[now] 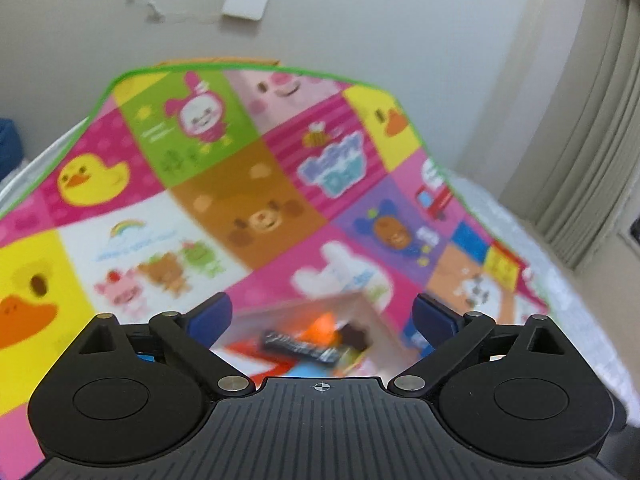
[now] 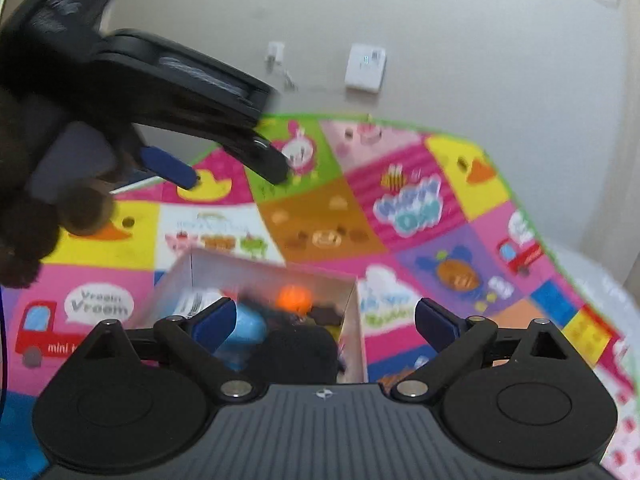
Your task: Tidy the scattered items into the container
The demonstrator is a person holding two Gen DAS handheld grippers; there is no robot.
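Pink, yellow and green squares of the play mat (image 2: 404, 200) are spreading under everything, and the pale cardboard box (image 2: 356, 320) is sitting on it, already holding an orange ball (image 2: 294, 298), a blue piece (image 2: 248, 330) and a dark wrapper (image 1: 304, 346). Both tools are hovering above it: left gripper (image 1: 322, 316) spread wide, gripping nothing; right gripper (image 2: 324, 320) equally splayed and empty. I'm thinking a careless dip could be nudging the light box sideways. Contents are looking blurred, jumbled, loosely piled.

Your mat (image 1: 256, 184) shows bright cartoon squares, green-edged; the box (image 2: 256, 276) looks whitish, holding an orange item (image 2: 294, 296), possibly round.
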